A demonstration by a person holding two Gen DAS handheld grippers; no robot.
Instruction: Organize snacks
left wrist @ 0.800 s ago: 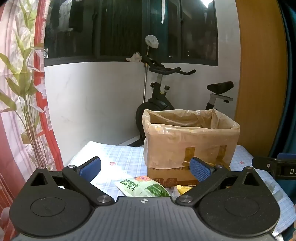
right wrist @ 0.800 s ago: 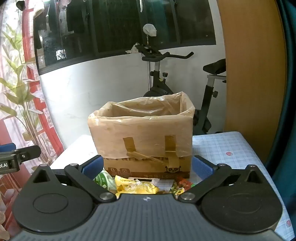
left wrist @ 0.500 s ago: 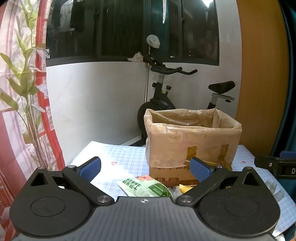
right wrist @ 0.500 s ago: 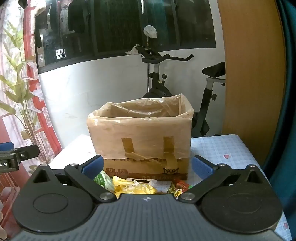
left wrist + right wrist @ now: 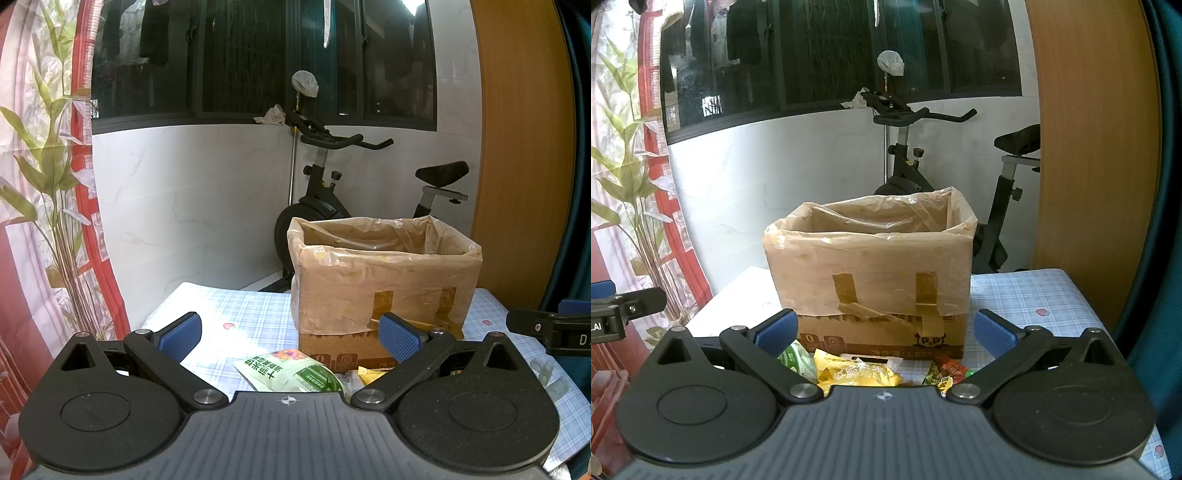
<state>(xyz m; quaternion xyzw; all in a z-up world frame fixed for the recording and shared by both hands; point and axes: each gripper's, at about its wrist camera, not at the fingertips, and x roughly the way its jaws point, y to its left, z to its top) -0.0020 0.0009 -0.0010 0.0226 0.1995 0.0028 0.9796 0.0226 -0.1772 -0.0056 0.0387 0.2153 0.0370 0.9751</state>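
Looking along the left gripper (image 5: pixel 290 336), its blue pads stand wide apart with nothing between them above a table (image 5: pixel 236 314) covered in blue checked cloth. A green snack packet (image 5: pixel 291 374) lies just before a plastic-lined cardboard box (image 5: pixel 384 280). Behind stand an exercise bike (image 5: pixel 325 195), a white wall and dark windows.

From the right wrist, the right gripper (image 5: pixel 884 330) is equally spread and empty. A yellow snack packet (image 5: pixel 857 374) and red wrappers (image 5: pixel 947 371) lie against the box's front; a bamboo-print curtain (image 5: pixel 624 177) hangs left.
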